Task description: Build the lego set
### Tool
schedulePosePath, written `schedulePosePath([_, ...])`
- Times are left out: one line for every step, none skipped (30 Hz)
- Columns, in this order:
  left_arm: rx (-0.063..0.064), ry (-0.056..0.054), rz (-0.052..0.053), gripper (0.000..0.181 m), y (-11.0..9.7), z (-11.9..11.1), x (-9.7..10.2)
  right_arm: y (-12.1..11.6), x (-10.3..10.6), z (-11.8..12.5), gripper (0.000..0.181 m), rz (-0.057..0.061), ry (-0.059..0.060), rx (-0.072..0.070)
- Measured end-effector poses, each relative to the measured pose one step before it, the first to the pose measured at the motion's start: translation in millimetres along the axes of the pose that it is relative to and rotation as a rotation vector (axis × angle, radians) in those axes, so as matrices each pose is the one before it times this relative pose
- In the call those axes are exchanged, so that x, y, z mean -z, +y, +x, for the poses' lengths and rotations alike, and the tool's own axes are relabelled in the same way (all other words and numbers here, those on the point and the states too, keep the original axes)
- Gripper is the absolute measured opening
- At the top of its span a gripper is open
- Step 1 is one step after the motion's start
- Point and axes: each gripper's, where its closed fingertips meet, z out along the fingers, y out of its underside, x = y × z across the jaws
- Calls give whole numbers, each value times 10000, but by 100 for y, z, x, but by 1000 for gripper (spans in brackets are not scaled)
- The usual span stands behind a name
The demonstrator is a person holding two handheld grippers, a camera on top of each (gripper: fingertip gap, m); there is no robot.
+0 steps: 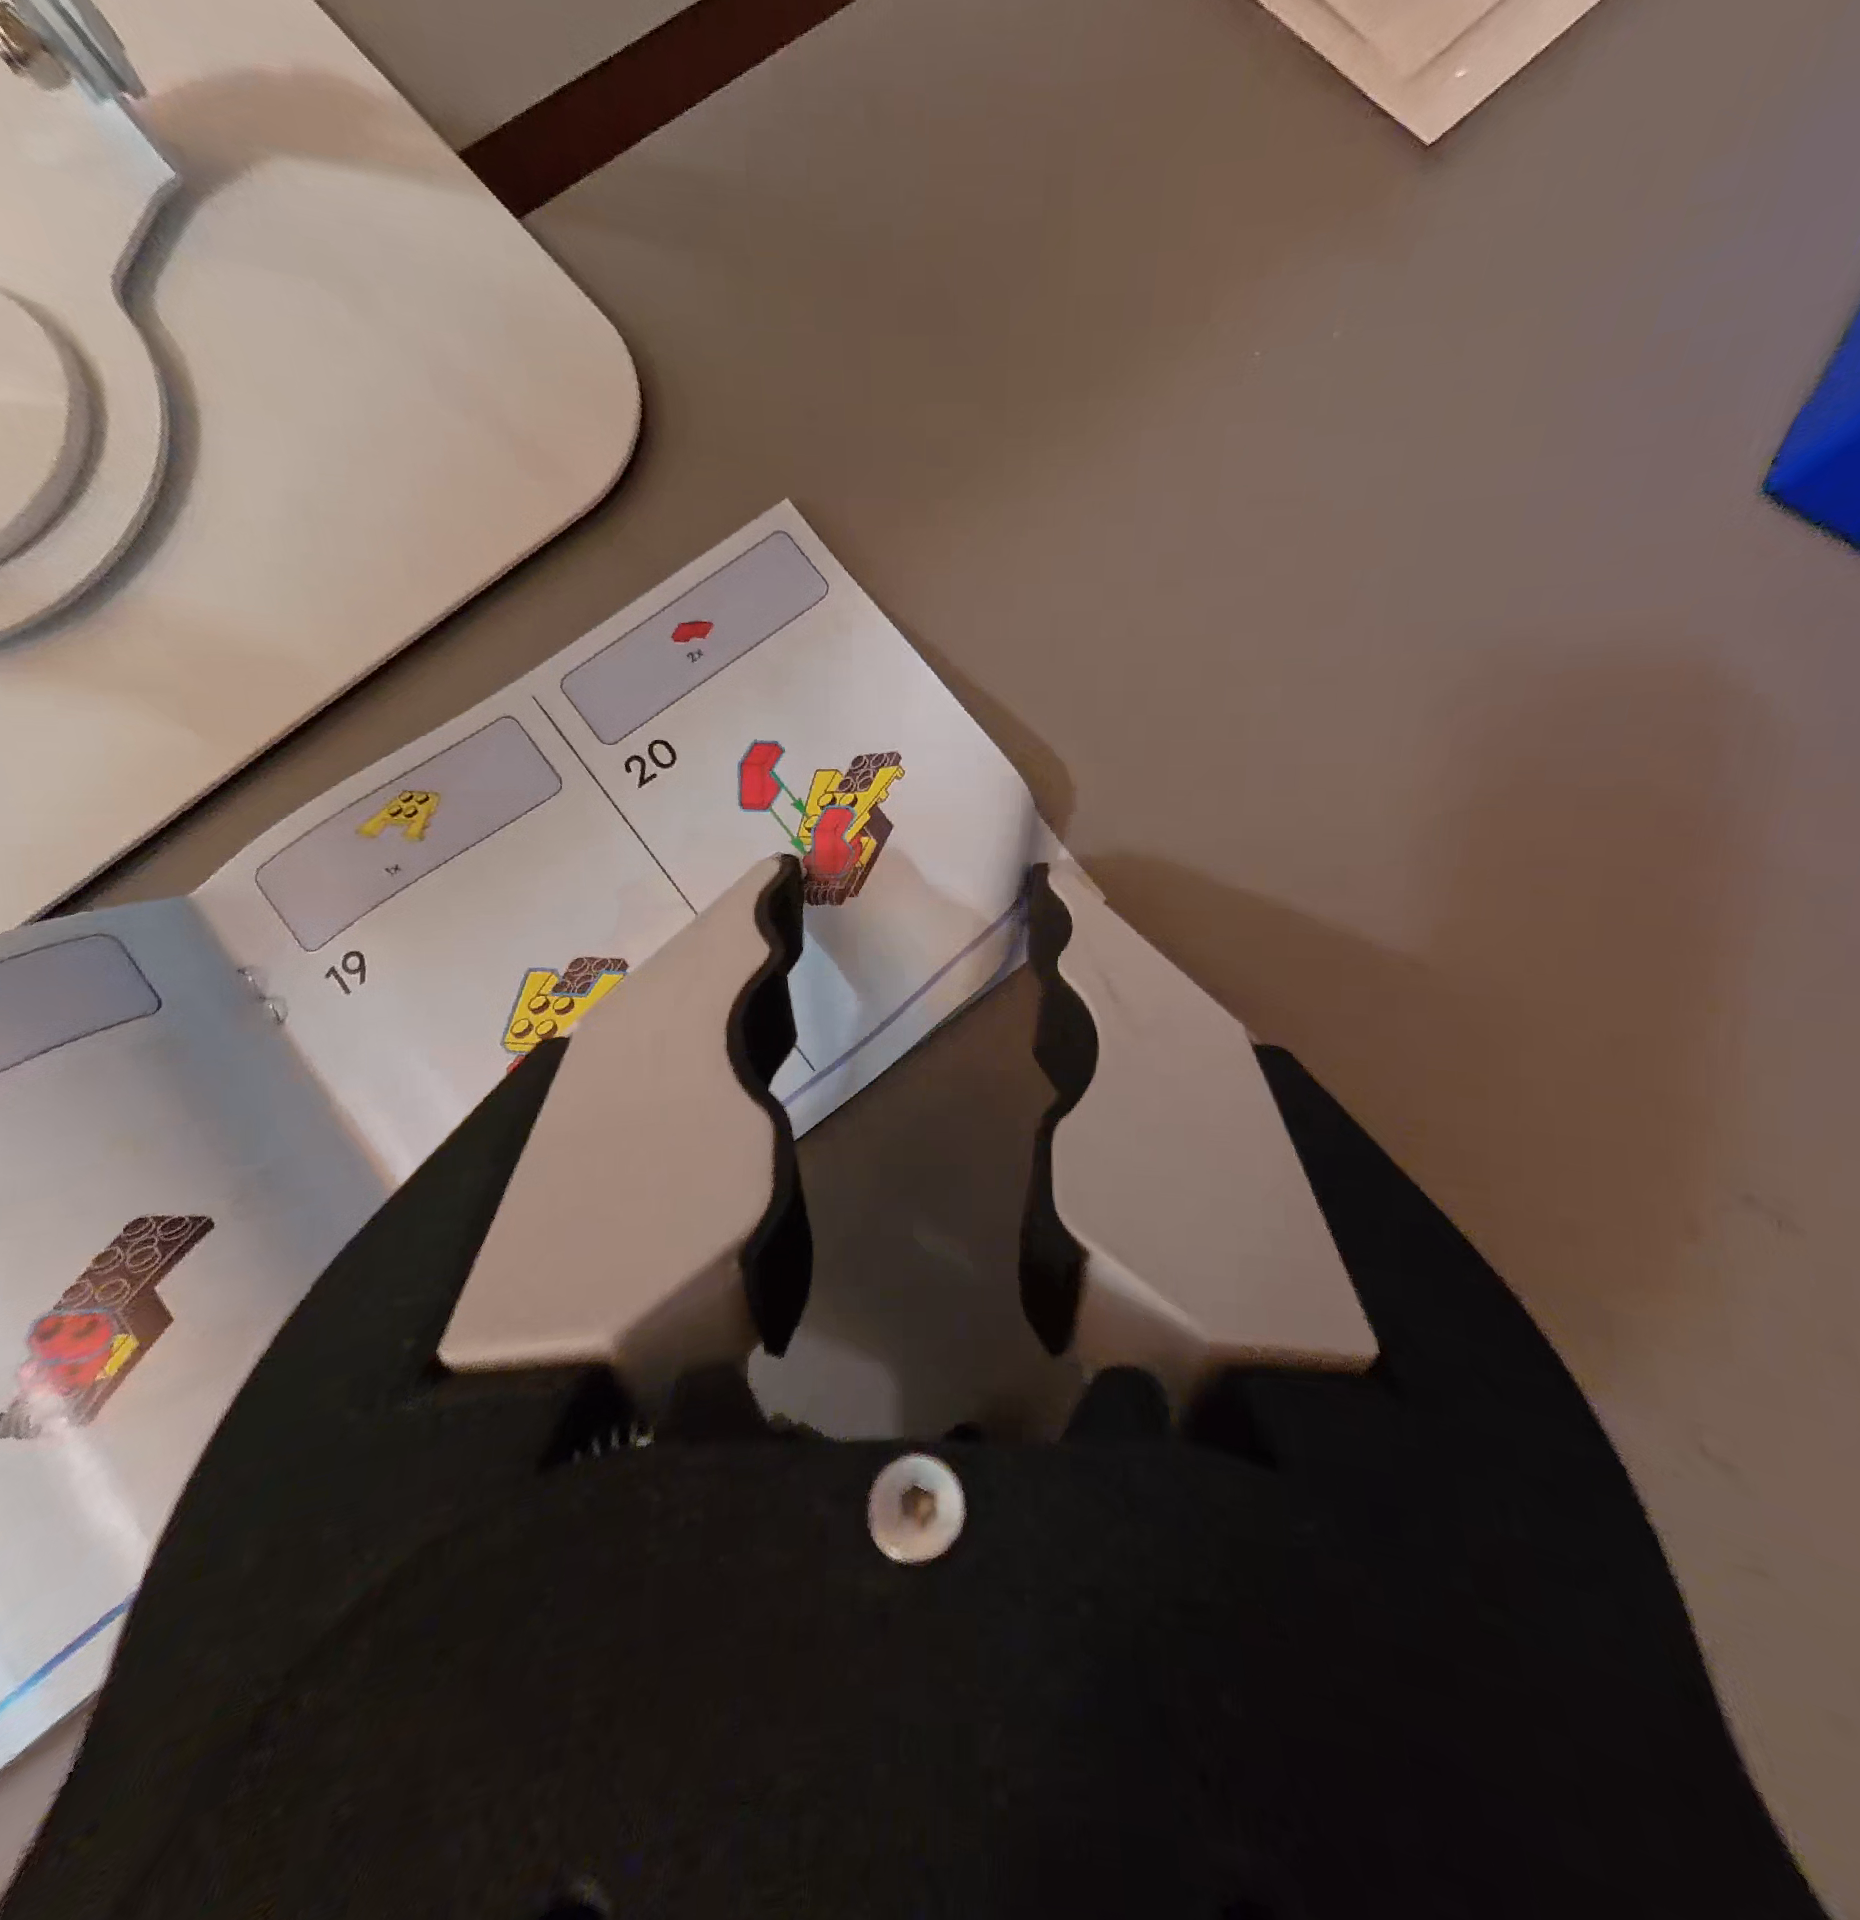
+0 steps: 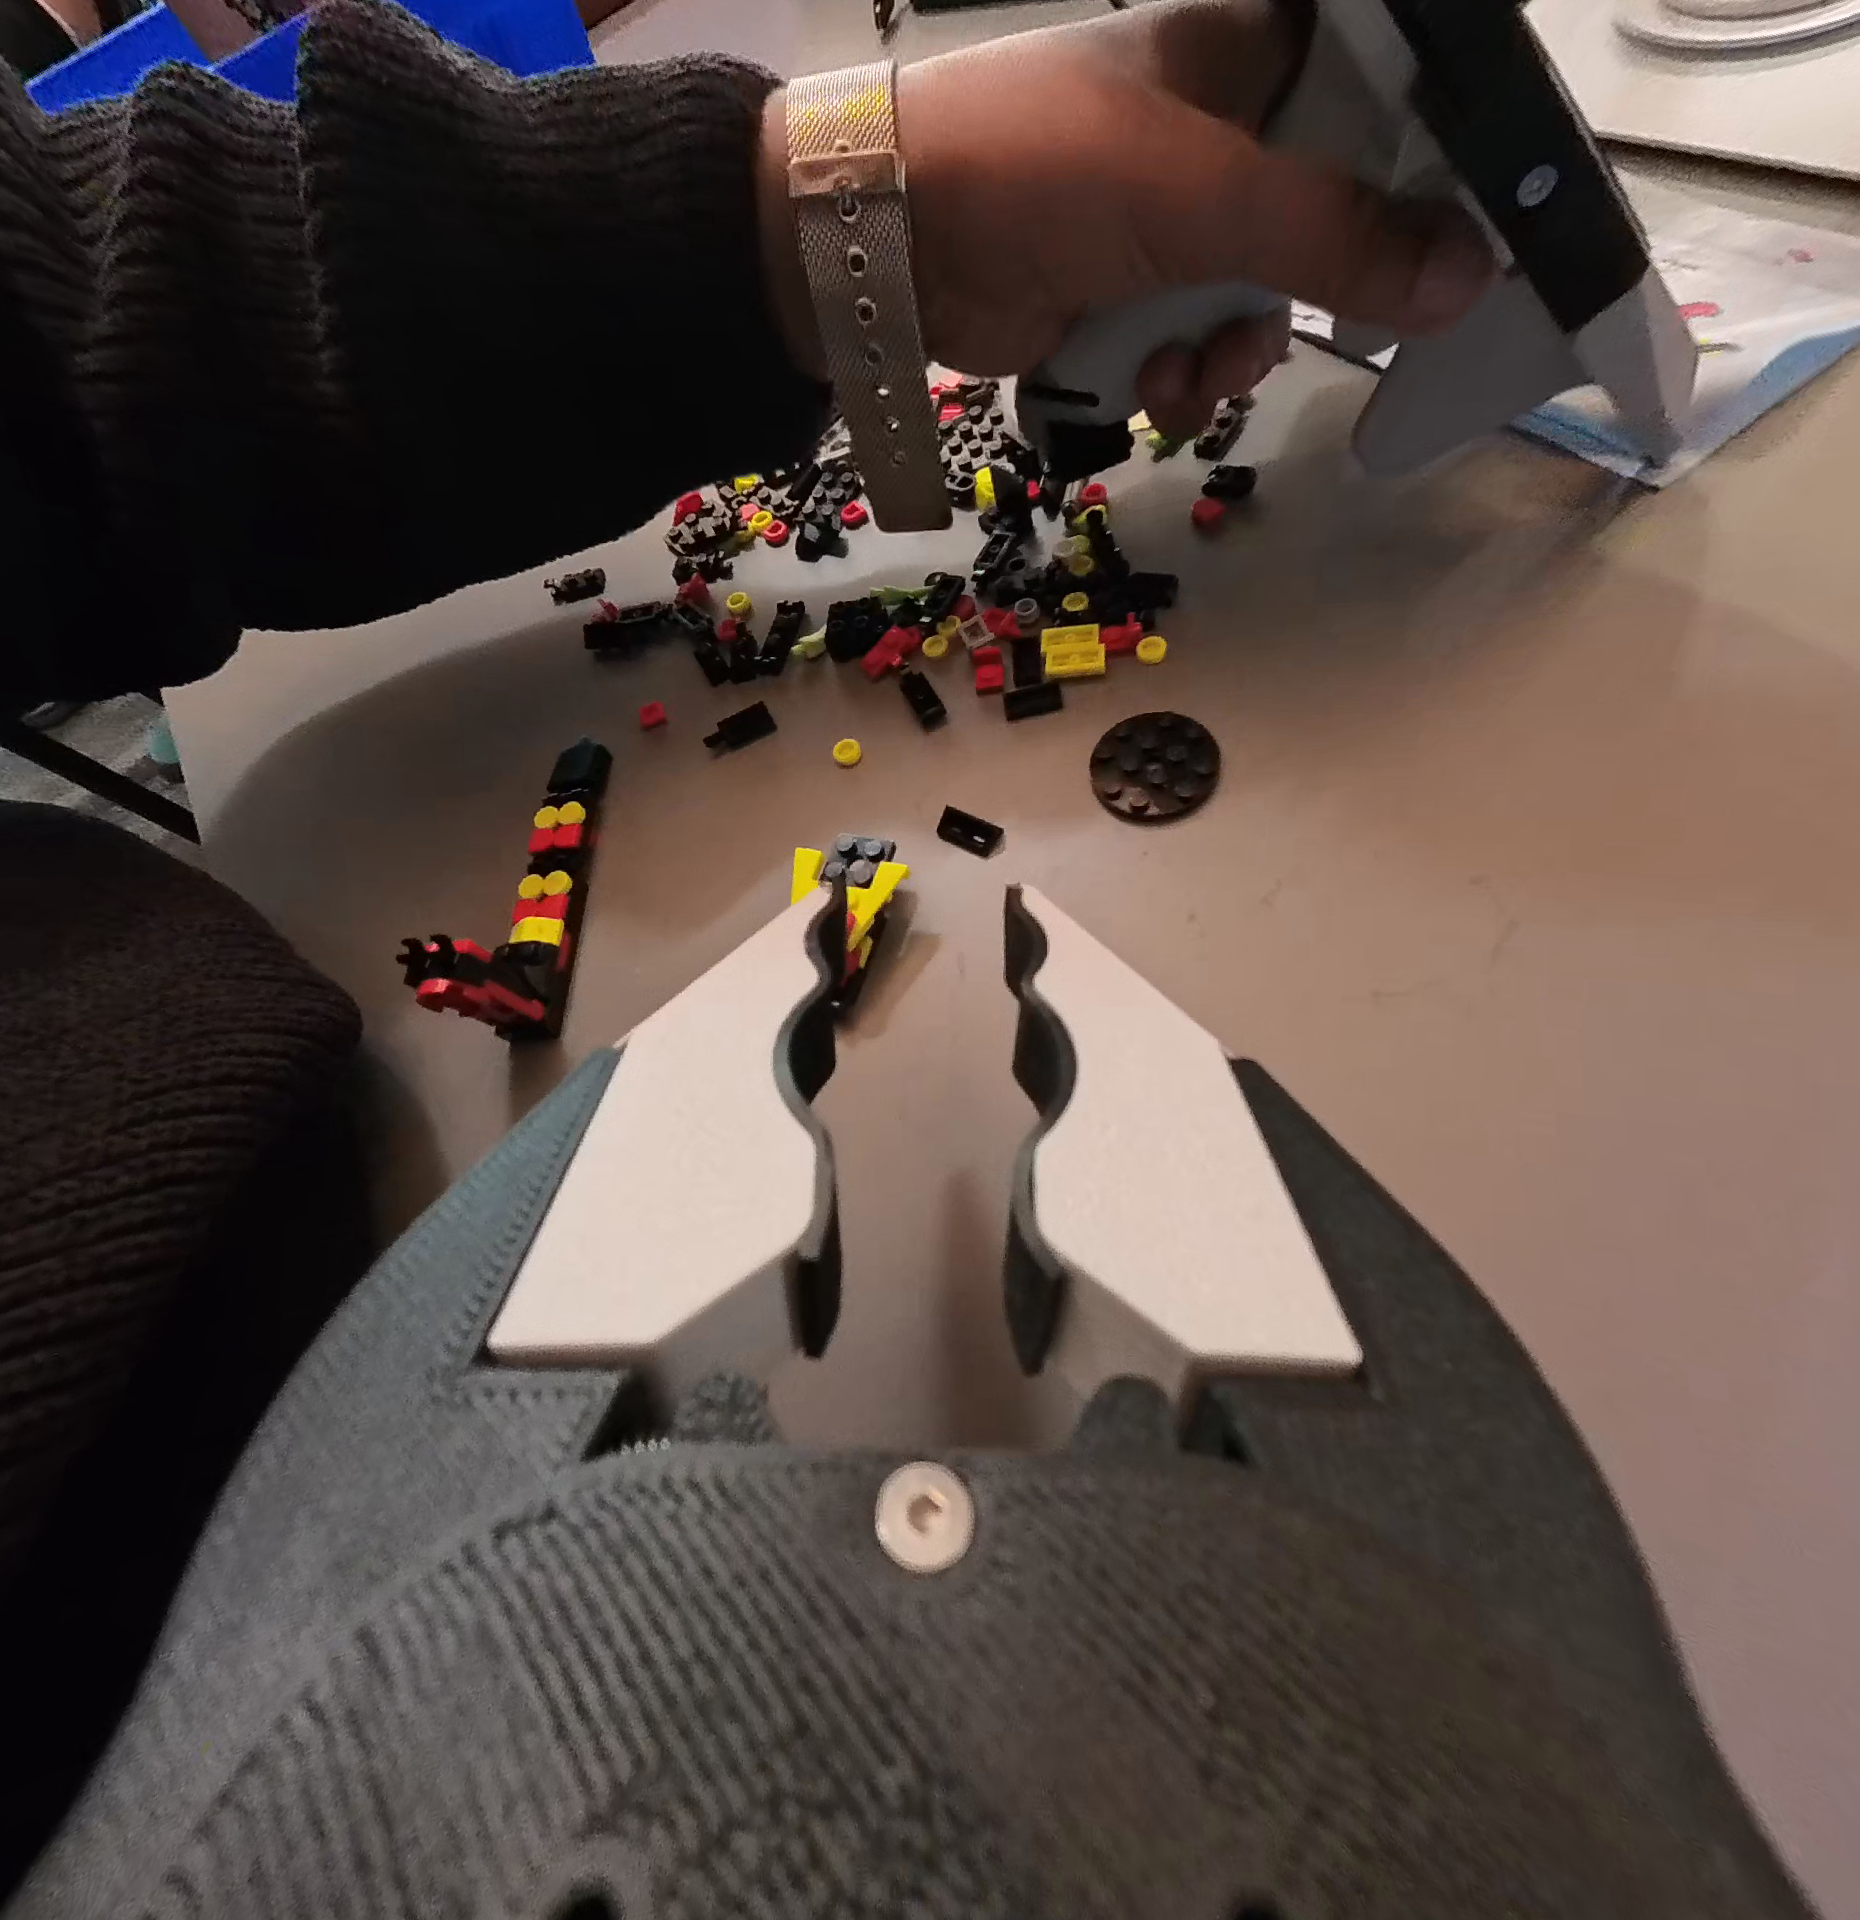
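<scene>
The left gripper (image 1: 915, 883) is hanging over the open booklet (image 1: 593, 883), its jaws spread and holding nothing, fingertips pointing at the right-hand page where the red-piece step is drawn. That looks like the step in hand: checking the drawing before adding red pieces. To do it well, the person should be matching the small build to the picture's angle first, then picking the red pieces out of the pile one at a time.

Moving right, the right gripper (image 2: 910, 904) is also standing with jaws spread and empty. The small build (image 2: 853, 883), yellow wedges under a dark studded top, is lying on the table just beside the tip of its left finger (image 2: 697, 1091); whether they are touching I cannot tell. A long black, red and yellow strip (image 2: 541, 894) is lying to the left, the loose pile (image 2: 905, 603) farther off, and a round dark plate (image 2: 1154, 767) to the right.

The table (image 1: 1321, 520) is smooth and grey-brown, so small pieces may be sliding when nudged. A white base (image 1: 282, 416) is sitting at the far left, a blue bin (image 1: 1840, 447) at the right edge.
</scene>
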Motion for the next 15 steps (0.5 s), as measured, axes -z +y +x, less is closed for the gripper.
schedulePosePath([2, 4, -16, 36, -12, -14, 23, -24, 0, -18, 29, 15, -24, -20])
schedulePosePath([91, 71, -15, 28, -11, 81, 15, -18, -8, -42, 29, 5, -20, -2])
schedulePosePath([101, 92, -17, 20, -10, 104, -9, -1, -4, -38, 29, -3, -11, 13])
schedulePosePath([108, 60, 6, 15, -49, 45, -15, 4, -9, -26, 29, -9, 0, 22])
schedulePosePath([101, 9, 27, 12, -84, -28, -7, 18, -3, -5, 29, -11, 8, 20])
schedulePosePath([67, -52, 25, 8, -86, -134, 16, 18, 13, 10, 29, -8, 9, 8])
schedulePosePath([49, 8, 78, 7, -154, -80, 80, 4, 18, 29, 29, 1, 9, -4])
schedulePosePath([124, 71, 142, 5, -252, -46, 150, -10, 21, 41, 29, 11, 8, -15])
schedulePosePath([170, 104, 102, 3, -217, -54, 192, -16, 21, 41, 29, 13, 5, -24])
schedulePosePath([184, 131, 109, 1, -250, -77, 231, -12, 9, 45, 29, 11, 2, -26])
schedulePosePath([226, 141, 189, 0, -374, -123, 295, 5, -1, 27, 29, 5, -2, -21])
schedulePosePath([236, 176, 154, 0, -305, -109, 332, 15, -26, 20, 29, -6, -5, -13])
schedulePosePath([260, 201, 116, 0, -248, -102, 362, 26, -31, 11, 29, -13, -2, -3])
schedulePosePath([312, 227, 228, 0, -391, -114, 455, 37, -29, 6, 29, -17, 4, 5])
schedulePosePath([350, 289, 315, 0, -510, -58, 532, 27, -25, 13, 29, -16, 10, 8])
